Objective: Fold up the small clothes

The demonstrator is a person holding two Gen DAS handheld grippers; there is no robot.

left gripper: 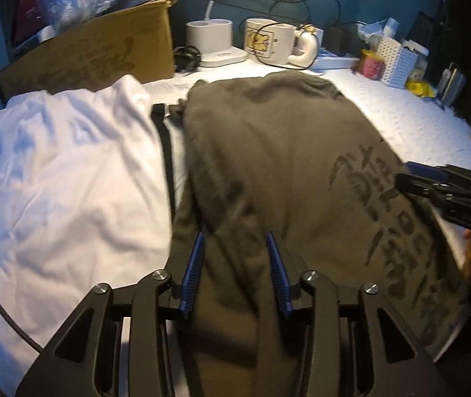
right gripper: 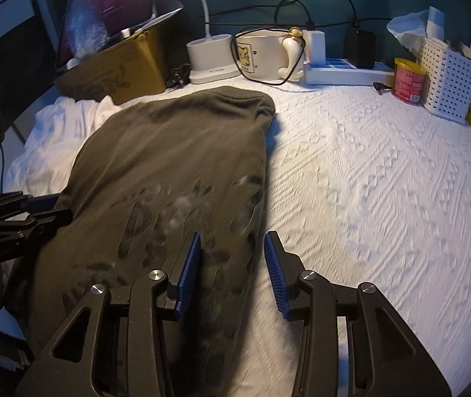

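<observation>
A dark olive T-shirt [left gripper: 268, 152] with black lettering lies lengthwise on the white textured cover [right gripper: 384, 182]; it also shows in the right wrist view [right gripper: 169, 165]. My left gripper [left gripper: 235, 254] is open, its blue pads either side of the shirt's near left part. My right gripper [right gripper: 232, 254] is open over the shirt's near right edge; it also shows in the left wrist view [left gripper: 434, 182] at the right. The left gripper appears in the right wrist view [right gripper: 27, 211] at the shirt's left edge.
A white garment [left gripper: 63, 172] lies left of the shirt, with a black strap [left gripper: 166, 139] between them. At the back stand a cardboard box [left gripper: 103, 53], lamp base [left gripper: 212, 43], mug [left gripper: 268, 43], power strip [right gripper: 344, 69], red can [right gripper: 407, 81] and white basket [right gripper: 447, 79].
</observation>
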